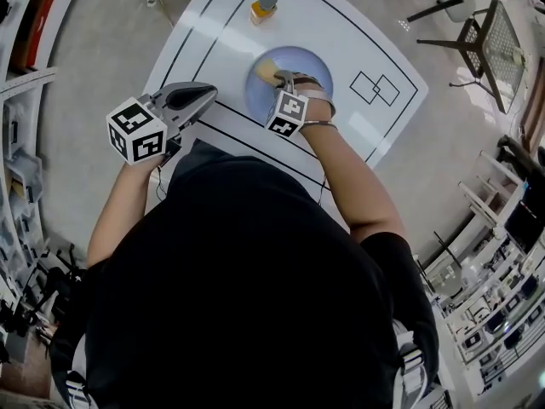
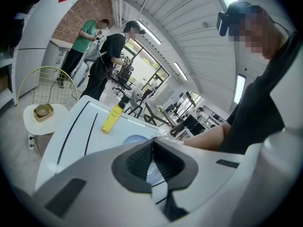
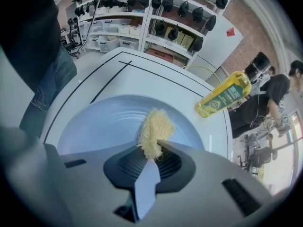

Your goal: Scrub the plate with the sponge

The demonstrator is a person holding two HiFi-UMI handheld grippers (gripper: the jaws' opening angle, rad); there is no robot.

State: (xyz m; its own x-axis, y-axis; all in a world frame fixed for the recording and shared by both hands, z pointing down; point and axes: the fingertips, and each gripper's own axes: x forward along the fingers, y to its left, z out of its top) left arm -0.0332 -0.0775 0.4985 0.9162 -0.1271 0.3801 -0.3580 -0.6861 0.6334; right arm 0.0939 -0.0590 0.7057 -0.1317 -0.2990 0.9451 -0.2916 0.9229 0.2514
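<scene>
table: big white top (image 1: 341,49) with black lines drawn on it, and everything I care about sits on it

side table: small round white one (image 2: 33,122) just off the far corner of the table, with a little bowl (image 2: 43,111) on it. I only get a good look from the left gripper view

plate: pale blue and round (image 1: 311,66), flat on the table about mid-width and closer to my side. It fills most of the right gripper view (image 3: 104,122)

left gripper: (image 1: 209,92) held off to the left of the plate, over the table's near-left edge and not touching anything. Its own view (image 2: 153,148) shows the jaws pressed together with nothing in them

right gripper: (image 1: 281,77) out over the plate, with my forearm reaching in from the near edge. The jaws (image 3: 154,152) are clamped on the sponge's near end

bottle: yellow liquid, dark cap (image 1: 263,8), standing on the table beyond the plate and well apart from it. It also shows up at the right in the right gripper view (image 3: 223,96)

sponge: pale yellow fibrous wad (image 3: 155,129) sticking out past the jaw tips, over the left half of the plate (image 1: 266,68). It looks like it's resting on the plate, though I can't confirm contact
</scene>
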